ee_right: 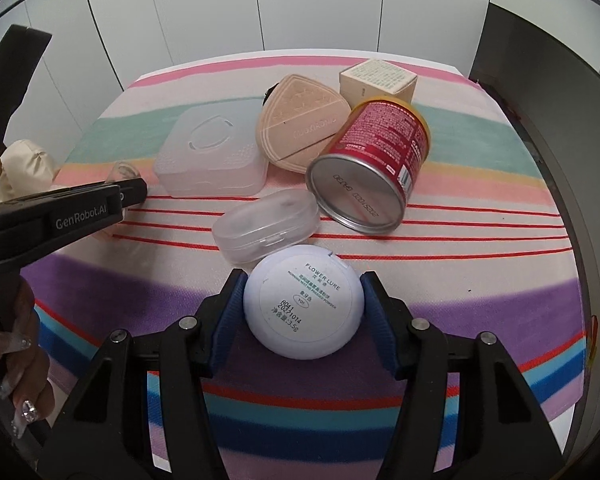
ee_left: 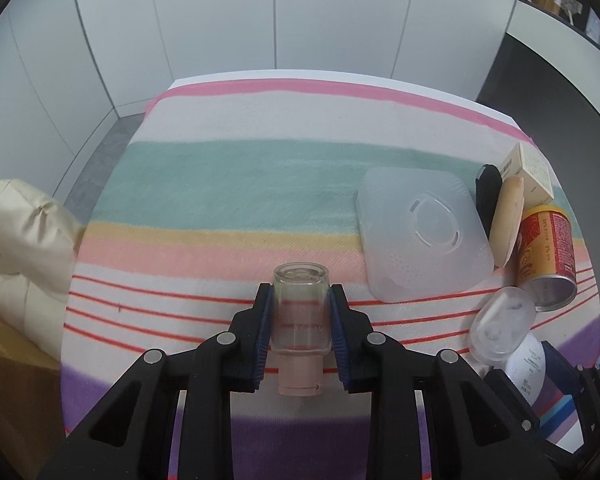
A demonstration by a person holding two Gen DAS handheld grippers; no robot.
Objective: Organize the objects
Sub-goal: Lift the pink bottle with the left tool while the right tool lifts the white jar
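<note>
**A:** What have you got nearest to you?

**B:** My left gripper (ee_left: 300, 312) is clamped on a small clear glass bottle with a pale pink cap (ee_left: 300, 316); it lies along the fingers, cap toward me, blue pads pressing both its sides. My right gripper (ee_right: 303, 300) is closed on a round white powder compact with printed text (ee_right: 303, 307), pads touching its left and right edges. Both sit low over the striped cloth covering the table (ee_right: 480, 272).

**A:** And just past the compact?

**B:** An oval clear plastic case (ee_right: 266, 226), touching or nearly touching the compact's far rim. Right of that case lies a red and gold tin can on its side (ee_right: 370, 168), silver base turned toward me, close against the case.

**A:** Anything crowding the bottle?

**B:** Ahead of it the cloth is bare. To its right is a square frosted plastic box with rounded corners (ee_left: 422, 236), apart from it.

**A:** Farther back?

**B:** A beige shield-shaped powder puff (ee_right: 300, 128) leans between the frosted box and the can, with something black (ee_left: 489, 196) behind it that I cannot identify. Farthest is a small cream cardboard carton (ee_right: 378, 80), behind the can's top. Off the table's left edge sits a cream fabric bundle (ee_left: 24, 240). In the right wrist view, fingers with long decorated nails (ee_right: 24, 364) hold the left gripper's handle.
</note>
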